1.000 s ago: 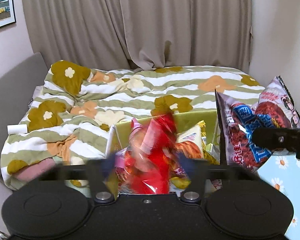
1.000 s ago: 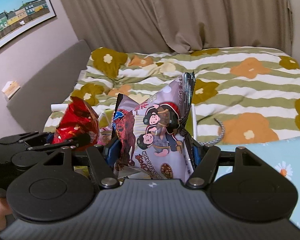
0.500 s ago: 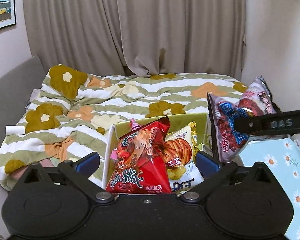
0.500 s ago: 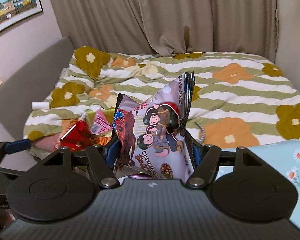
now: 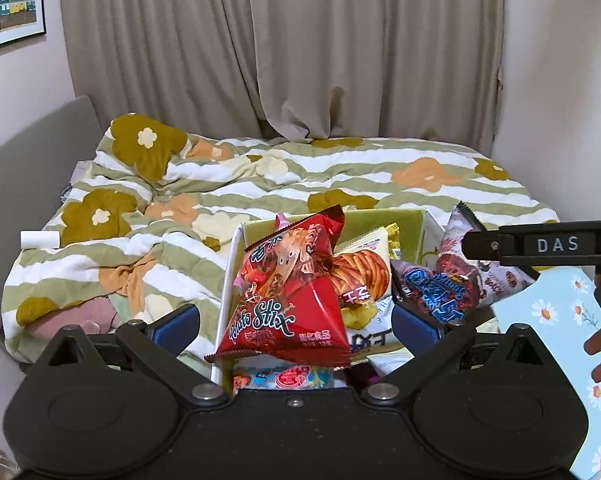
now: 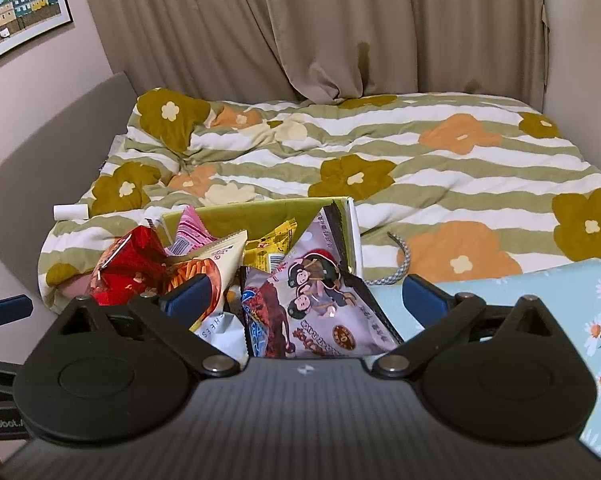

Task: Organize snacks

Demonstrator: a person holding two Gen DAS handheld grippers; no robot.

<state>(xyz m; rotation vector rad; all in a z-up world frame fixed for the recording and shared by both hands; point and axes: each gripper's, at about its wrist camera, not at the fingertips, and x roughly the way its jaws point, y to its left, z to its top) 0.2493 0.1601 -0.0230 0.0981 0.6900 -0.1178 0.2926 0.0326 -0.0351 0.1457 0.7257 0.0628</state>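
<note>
Our left tongs (image 5: 296, 322) are wide apart and hold nothing. The red Potato Stix bag (image 5: 290, 288) sits between the blue fingers (image 5: 172, 324) but touches neither one. It stands up on top of the other snacks in the green box (image 5: 380, 220). The box's white left edge (image 5: 227, 280) runs just inside the left finger. To the right of these tongs, beside the orange stick bag (image 5: 360, 272), lies the purple monkey bag (image 5: 452, 280), partly under the black bar marked DAS (image 5: 552, 245).

Our right tongs (image 6: 304, 300) are wide apart too and hold nothing. The purple monkey bag (image 6: 316, 300) leans between their fingers (image 6: 188, 296), its top corner against the box's right wall (image 6: 352, 236). The right finger is out past that wall, over the blue daisy cloth (image 6: 540, 300). Left of these tongs we see the red bag (image 6: 128, 268) and the orange stick bag (image 6: 204, 268), packed close together.

Ahead of both tongs, past the box's far wall, the striped flower blanket (image 6: 440, 168) spreads wide up to the curtain (image 6: 300, 28). A braided cord (image 6: 400, 264) lies on it just right of the box.
</note>
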